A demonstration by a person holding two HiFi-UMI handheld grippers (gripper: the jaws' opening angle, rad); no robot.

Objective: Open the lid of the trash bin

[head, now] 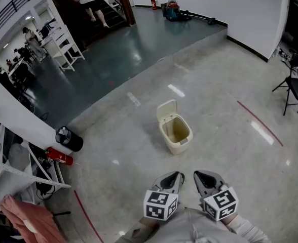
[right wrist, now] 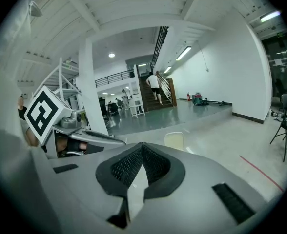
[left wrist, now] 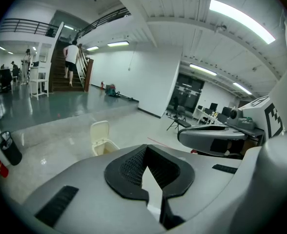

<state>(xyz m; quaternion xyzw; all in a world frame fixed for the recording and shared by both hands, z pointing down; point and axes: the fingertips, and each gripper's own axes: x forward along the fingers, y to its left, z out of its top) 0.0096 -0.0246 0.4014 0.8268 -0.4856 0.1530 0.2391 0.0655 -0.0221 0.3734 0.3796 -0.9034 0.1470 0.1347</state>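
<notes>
The left gripper [head: 172, 178] and right gripper [head: 202, 178] are being held pressed together, empty, well apart from the trash bin [head: 175, 130], which is standing on the floor at 12 o'clock with its lid [head: 166, 109] already raised. The lid is being judged light, stiff plastic, best taken at its free edge. Nothing is blocking the path, as the black basket [head: 69, 138] and red extinguisher [head: 60, 157] are lying well off at 9 o'clock.

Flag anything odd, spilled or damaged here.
Nothing looks spilled or damaged. The only oddity is the cream trash bin, which stands alone mid-floor with its lid already up. The left gripper and right gripper sit well short of it, fingers together and holding nothing.
</notes>
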